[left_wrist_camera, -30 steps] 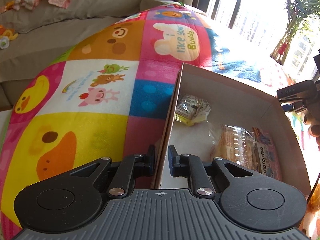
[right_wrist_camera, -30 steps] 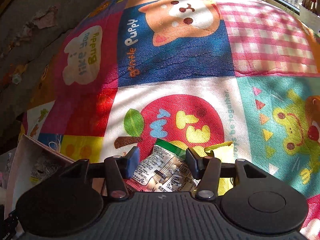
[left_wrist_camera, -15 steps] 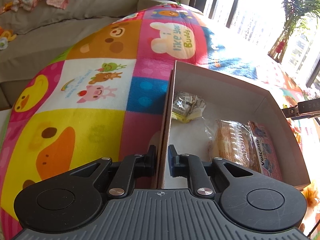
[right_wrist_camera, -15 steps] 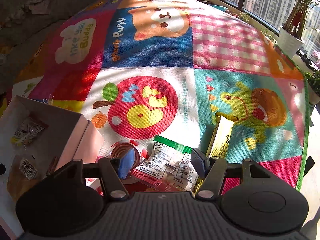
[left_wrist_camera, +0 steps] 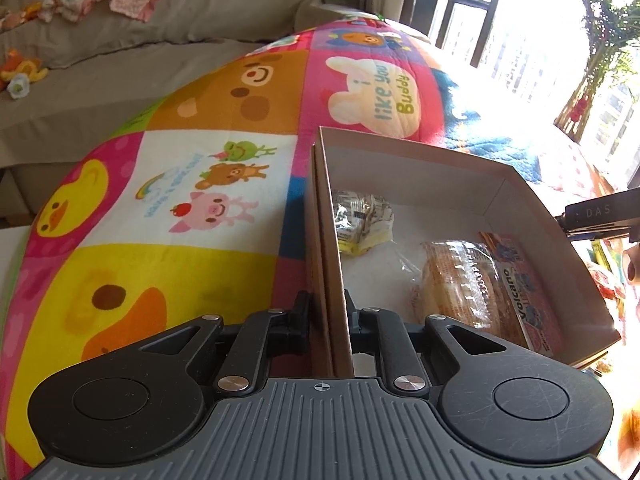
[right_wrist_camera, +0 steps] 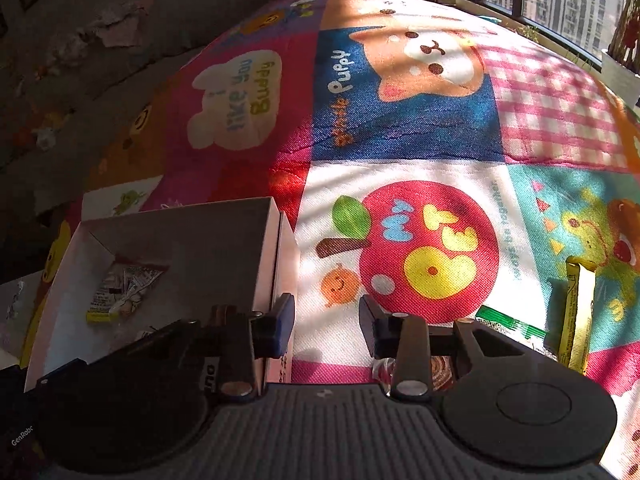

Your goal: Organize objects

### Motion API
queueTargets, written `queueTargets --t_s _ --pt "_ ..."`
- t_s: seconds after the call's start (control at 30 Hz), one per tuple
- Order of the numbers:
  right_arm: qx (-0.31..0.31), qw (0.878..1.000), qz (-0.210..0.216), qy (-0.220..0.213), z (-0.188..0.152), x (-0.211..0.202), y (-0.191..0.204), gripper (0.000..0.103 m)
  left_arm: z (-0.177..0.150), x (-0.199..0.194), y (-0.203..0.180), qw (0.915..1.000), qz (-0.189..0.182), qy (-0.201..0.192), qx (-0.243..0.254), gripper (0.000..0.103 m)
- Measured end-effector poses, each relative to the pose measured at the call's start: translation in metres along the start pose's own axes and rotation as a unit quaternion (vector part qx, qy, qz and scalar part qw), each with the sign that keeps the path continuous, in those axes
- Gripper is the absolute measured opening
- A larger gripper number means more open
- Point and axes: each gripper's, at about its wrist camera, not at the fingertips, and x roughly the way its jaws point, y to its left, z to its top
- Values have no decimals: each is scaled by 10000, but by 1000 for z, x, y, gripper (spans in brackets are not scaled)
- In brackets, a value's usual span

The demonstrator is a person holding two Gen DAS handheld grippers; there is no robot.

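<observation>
A shallow cardboard box [left_wrist_camera: 420, 148] lies on the colourful play mat [left_wrist_camera: 192, 184]. My left gripper [left_wrist_camera: 326, 316] is shut on the box's left wall. Inside the box are a crumpled clear-and-yellow packet [left_wrist_camera: 362, 220], a wrapped cake [left_wrist_camera: 456, 284] and a Volcano packet [left_wrist_camera: 524, 304]. In the right wrist view the box [right_wrist_camera: 276, 248] is at the left. My right gripper [right_wrist_camera: 326, 328] hovers just outside its right wall. Its jaws are closing with only the mat between them. A green packet [right_wrist_camera: 512, 324] and a yellow stick packet [right_wrist_camera: 578, 312] lie to its right.
A round red-and-brown sweet [right_wrist_camera: 440, 372] peeks out under the right gripper's right finger. A beige sofa [left_wrist_camera: 120, 60] with clothes and toys borders the mat at the far left. Windows and a potted plant [right_wrist_camera: 624, 60] stand beyond the mat's far edge.
My right gripper has swung left, away from the green packet and over to the box's right wall, and its jaws have narrowed. The left gripper still clamps the box's left wall.
</observation>
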Motion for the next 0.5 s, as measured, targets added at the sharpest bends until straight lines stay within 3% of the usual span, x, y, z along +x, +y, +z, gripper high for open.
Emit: queueTargets --t_s 0.13,0.23,0.37,0.5 --pt "-205 9994 -282 19 -8 0 -11 50 -5 -2 1 10000 -65 2 15 18" --pt "-204 9997 -96 134 -20 -7 -27 61 -10 -6 -1 10000 -72 -8 37 19" --pt "-842 9956 -283 311 -46 -23 -30 61 -14 -8 -4 9999 -24 -73 88 20" --pt "-931 9935 -487 430 -69 -37 -41 59 -14 -4 -7 9999 92 -39 116 18"
